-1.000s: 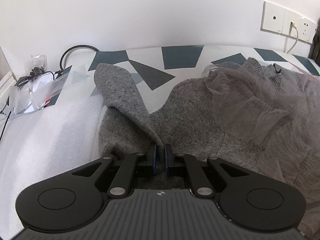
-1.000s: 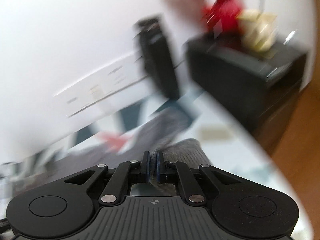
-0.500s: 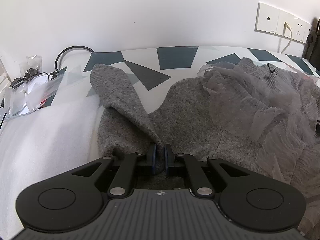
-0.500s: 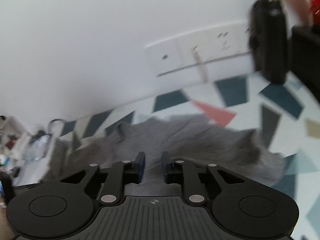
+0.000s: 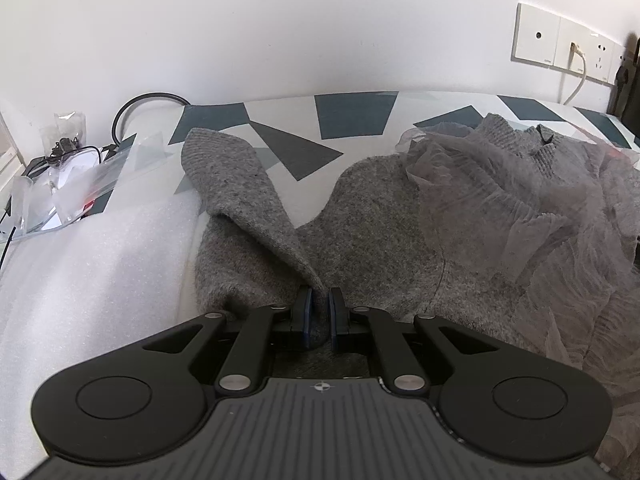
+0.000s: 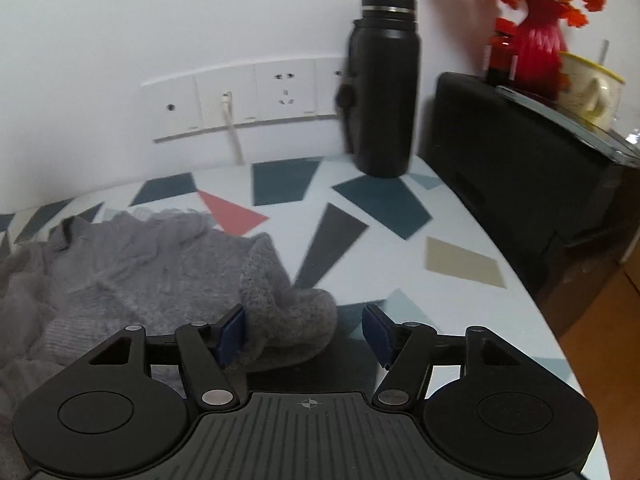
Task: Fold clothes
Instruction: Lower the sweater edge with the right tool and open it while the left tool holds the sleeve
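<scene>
1. The grey sweater [image 5: 384,216] lies spread on the table [image 5: 352,116], whose top is patterned with dark blue, grey and red shapes; a sheer ruffled layer [image 5: 520,216] covers its right part in the left wrist view
2. The left gripper [image 5: 319,300] is pinched tight on a fold of the sweater at the base of one sleeve [image 5: 236,192], which runs up and to the left from the pads toward the wall
3. The right gripper [image 6: 303,328] has just been opening and its jaws now stand wide; the rolled end of the other sleeve [image 6: 288,320] lies between them, against the left pad and well clear of the right one, so nothing is gripped
4. Behind the sweater in the right wrist view, a black bottle [image 6: 382,88] stands upright on the table near the wall, just right of a row of wall sockets [image 6: 248,100] with a white cable plugged in
5. A black box [image 6: 520,168] sits beside the table's right edge, with a red vase of orange flowers [image 6: 540,52] and a pale mug [image 6: 588,88] on top
6. At the table's left end in the left wrist view lie clear plastic bags [image 5: 68,188] and a black cable [image 5: 132,112], next to white foam sheet [image 5: 92,272]
</scene>
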`<state>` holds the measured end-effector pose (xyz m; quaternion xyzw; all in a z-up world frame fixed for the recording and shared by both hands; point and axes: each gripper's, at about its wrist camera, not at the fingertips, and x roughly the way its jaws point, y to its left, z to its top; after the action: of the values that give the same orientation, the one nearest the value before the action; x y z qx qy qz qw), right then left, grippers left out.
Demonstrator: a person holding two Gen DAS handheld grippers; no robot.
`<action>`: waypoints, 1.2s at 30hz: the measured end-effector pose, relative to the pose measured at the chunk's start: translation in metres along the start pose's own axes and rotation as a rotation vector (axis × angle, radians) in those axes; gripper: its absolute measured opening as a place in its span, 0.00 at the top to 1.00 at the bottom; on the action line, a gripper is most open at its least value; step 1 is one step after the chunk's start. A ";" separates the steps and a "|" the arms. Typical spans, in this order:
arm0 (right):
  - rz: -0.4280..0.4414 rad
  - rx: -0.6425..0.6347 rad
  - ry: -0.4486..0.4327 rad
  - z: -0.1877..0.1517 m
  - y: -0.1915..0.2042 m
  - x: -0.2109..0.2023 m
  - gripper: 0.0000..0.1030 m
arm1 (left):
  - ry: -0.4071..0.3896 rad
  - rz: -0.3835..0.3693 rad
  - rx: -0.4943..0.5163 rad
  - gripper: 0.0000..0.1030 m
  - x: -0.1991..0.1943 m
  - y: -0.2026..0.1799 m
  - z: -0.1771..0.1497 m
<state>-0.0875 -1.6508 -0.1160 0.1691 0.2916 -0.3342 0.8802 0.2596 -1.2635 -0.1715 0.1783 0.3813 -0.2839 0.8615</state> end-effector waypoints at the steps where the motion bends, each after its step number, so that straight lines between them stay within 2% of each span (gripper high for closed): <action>1: 0.020 0.007 -0.043 0.001 -0.002 -0.008 0.43 | 0.001 0.001 -0.001 0.92 0.000 0.000 0.000; 4: -0.001 -0.006 -0.165 0.004 -0.008 -0.027 0.36 | 0.001 0.006 -0.004 0.92 0.000 -0.001 0.000; 6: -0.041 -0.014 -0.125 0.000 -0.014 -0.022 0.36 | -0.001 0.009 -0.008 0.92 0.000 -0.001 0.000; 8: -0.074 -0.035 -0.045 -0.009 -0.018 -0.009 0.36 | -0.005 0.011 -0.013 0.92 0.000 -0.002 -0.001; 11: -0.114 -0.127 0.069 -0.023 -0.016 0.012 0.37 | -0.004 0.014 -0.021 0.92 0.000 -0.002 0.000; 15: -0.108 -0.277 0.060 -0.031 0.002 0.028 0.37 | 0.000 0.020 -0.026 0.92 0.000 -0.002 0.000; 19: 0.000 -0.315 0.069 -0.022 0.015 0.037 0.39 | 0.000 0.026 -0.031 0.92 -0.001 -0.003 0.001; 21: 0.079 -0.313 0.104 -0.019 0.022 0.041 0.66 | 0.000 0.029 -0.031 0.92 0.000 -0.004 0.001; 24: 0.101 -0.345 0.137 -0.014 0.033 0.047 0.80 | 0.000 0.031 -0.032 0.92 0.000 -0.004 0.001; 26: 0.108 -0.327 0.163 -0.010 0.033 0.046 0.83 | -0.001 0.032 -0.032 0.92 -0.001 -0.004 0.001; 27: 0.117 -0.280 0.189 -0.006 0.029 0.045 0.83 | -0.002 0.033 -0.032 0.92 -0.001 -0.004 0.001; 28: 0.131 -0.174 0.218 0.000 0.020 0.045 0.83 | -0.001 0.034 -0.032 0.92 -0.001 -0.005 0.001; 30: 0.171 0.113 0.253 0.012 -0.007 0.043 0.86 | 0.001 0.033 -0.032 0.92 0.000 -0.004 0.002; 32: 0.246 0.423 0.183 0.019 -0.038 0.028 0.87 | 0.003 0.032 -0.029 0.92 0.000 -0.004 0.002; 33: 0.278 0.531 0.118 0.023 -0.050 0.017 0.88 | 0.004 0.031 -0.028 0.92 0.000 -0.004 0.002; 34: 0.304 0.603 0.038 0.028 -0.058 0.004 0.88 | 0.004 0.030 -0.025 0.92 0.000 -0.004 0.002; 36: 0.293 0.659 -0.024 0.035 -0.064 -0.005 0.88 | 0.003 0.029 -0.024 0.92 0.000 -0.004 0.002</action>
<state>-0.1205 -1.7110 -0.0922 0.4797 0.1305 -0.2827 0.8203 0.2582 -1.2671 -0.1703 0.1738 0.3833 -0.2667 0.8670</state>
